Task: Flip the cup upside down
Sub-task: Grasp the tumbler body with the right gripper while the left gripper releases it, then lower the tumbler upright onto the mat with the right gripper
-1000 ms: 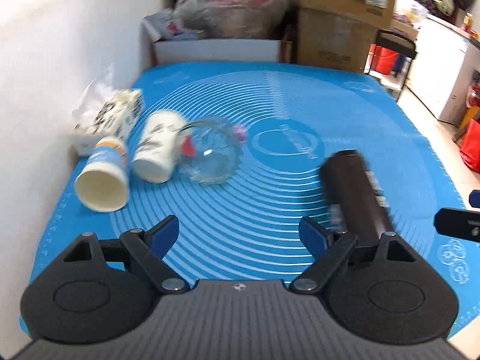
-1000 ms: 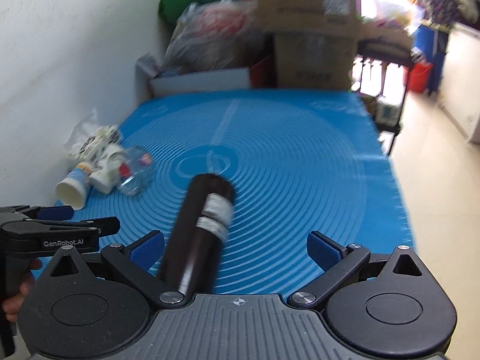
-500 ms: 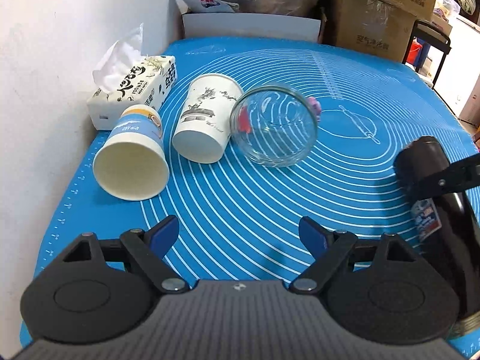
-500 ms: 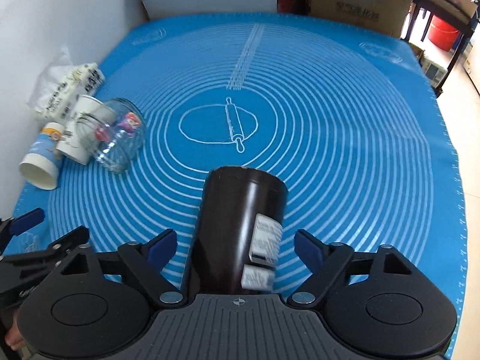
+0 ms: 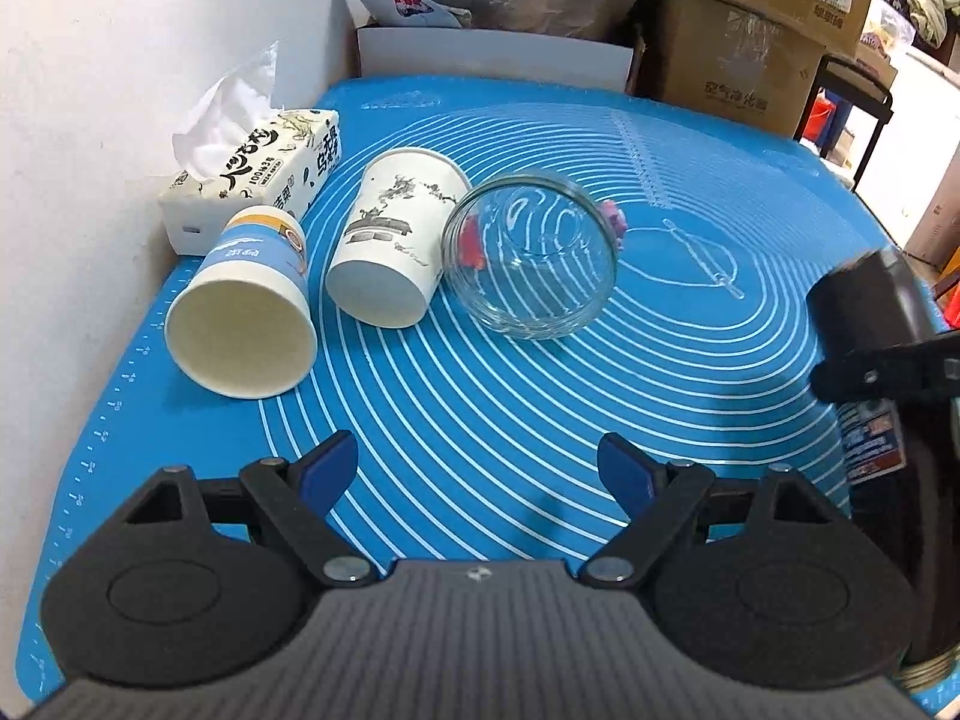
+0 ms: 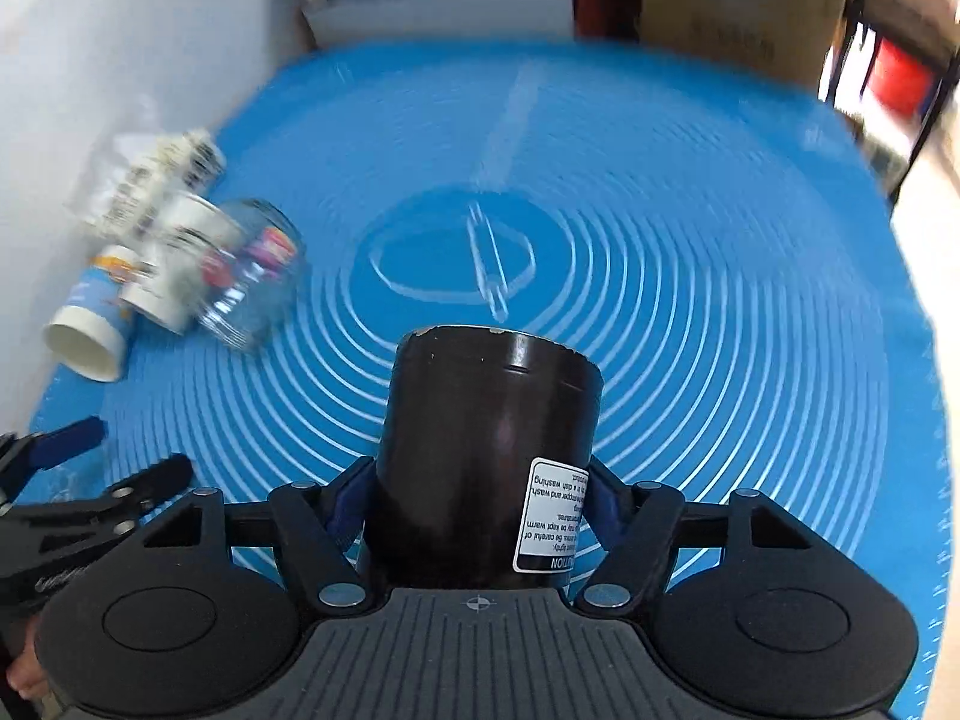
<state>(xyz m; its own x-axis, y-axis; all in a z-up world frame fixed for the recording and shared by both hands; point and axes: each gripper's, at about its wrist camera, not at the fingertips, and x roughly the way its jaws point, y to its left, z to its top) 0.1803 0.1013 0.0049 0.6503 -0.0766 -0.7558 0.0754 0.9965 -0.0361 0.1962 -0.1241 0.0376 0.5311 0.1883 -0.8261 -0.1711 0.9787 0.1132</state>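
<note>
A tall black cup point(image 6: 486, 456) with a white caution label lies between my right gripper's point(image 6: 477, 501) blue pads, which are shut on its sides. It also shows at the right edge of the left wrist view point(image 5: 870, 324). My left gripper point(image 5: 480, 468) is open and empty above the blue mat point(image 5: 540, 408). Ahead of it lie a blue-and-white paper cup point(image 5: 246, 324), a white printed paper cup point(image 5: 390, 252) and a clear glass cup point(image 5: 534, 258), all on their sides.
A tissue pack point(image 5: 252, 174) sits against the white wall at left. A white box point(image 5: 492, 54), a plastic bag and cardboard boxes point(image 5: 738, 30) line the mat's far edge. The floor drops off past the mat's right edge point(image 6: 924, 312).
My right gripper moved onto the black cup and closed on it. My left gripper moved closer to the cups on the left and stays open.
</note>
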